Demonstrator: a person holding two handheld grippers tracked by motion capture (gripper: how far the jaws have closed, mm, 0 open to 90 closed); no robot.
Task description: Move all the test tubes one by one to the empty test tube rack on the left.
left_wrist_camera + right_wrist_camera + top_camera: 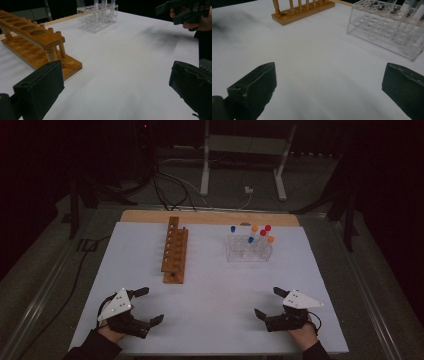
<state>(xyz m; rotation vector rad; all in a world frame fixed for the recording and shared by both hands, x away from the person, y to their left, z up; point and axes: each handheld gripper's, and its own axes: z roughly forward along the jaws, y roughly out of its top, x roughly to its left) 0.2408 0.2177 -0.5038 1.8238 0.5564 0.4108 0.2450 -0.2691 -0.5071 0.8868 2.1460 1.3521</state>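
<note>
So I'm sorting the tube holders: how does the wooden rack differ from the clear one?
The wooden rack is brown, opaque and long, with empty holes; the clear rack is see-through, shorter and boxier, and holds capped tubes in blue, orange and red. Both stand on the white table, away from both grippers.

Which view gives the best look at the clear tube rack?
The right gripper view: the clear rack is close, its holes and tube bottoms plain, though the caps are cut off. The high view shows the whole rack with its coloured caps, but small. The left gripper view shows it far off.
</note>
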